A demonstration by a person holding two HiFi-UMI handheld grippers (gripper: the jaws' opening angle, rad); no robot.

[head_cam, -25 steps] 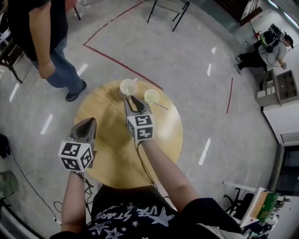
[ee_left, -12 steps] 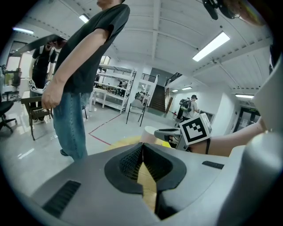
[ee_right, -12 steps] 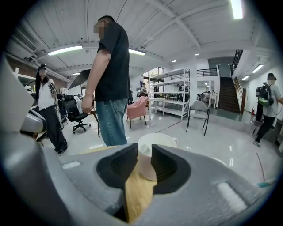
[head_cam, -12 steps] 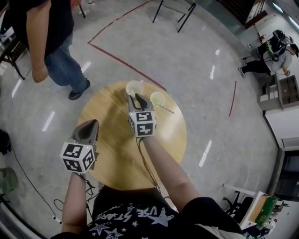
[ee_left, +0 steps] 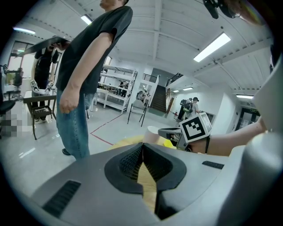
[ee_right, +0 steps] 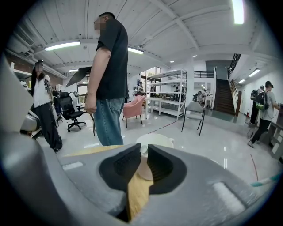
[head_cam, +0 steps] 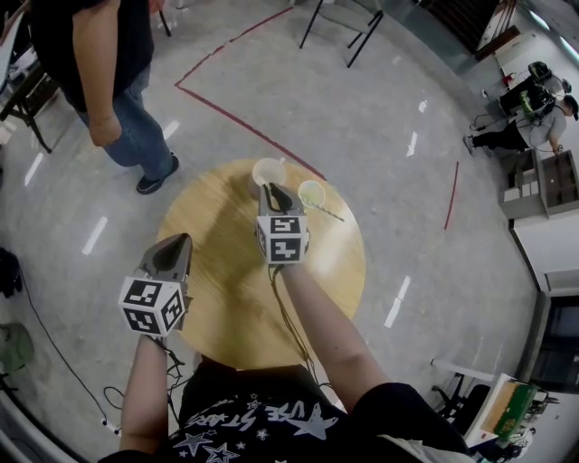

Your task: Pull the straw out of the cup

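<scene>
Two cups stand at the far side of the round wooden table (head_cam: pixel 226 298): a cream-white cup (head_cam: pixel 269 171) and, to its right, a smaller cup (head_cam: pixel 311 193) with yellow-green inside. A thin straw (head_cam: pixel 327 213) slants from the smaller cup toward the right. My right gripper (head_cam: pixel 274 190) points at the near side of the cream-white cup (ee_right: pixel 154 141). Its jaws are closing to a narrow gap, with only the cup's wall showing beyond them. The teal straw (ee_right: pixel 266 180) shows at the right gripper view's edge. My left gripper (head_cam: pixel 175 242) hovers over the table's left edge, shut and empty (ee_left: pixel 142 145).
A person in a dark shirt and jeans (head_cam: pixel 118 90) stands on the floor just beyond the table's far left. Red tape lines (head_cam: pixel 244 127) cross the floor, and a folding chair (head_cam: pixel 344 23) stands further back. Shelves and other people are at the far right.
My right gripper's jaws have narrowed while staying by the cream-white cup. The standing person has shifted slightly. My left gripper has barely moved.
</scene>
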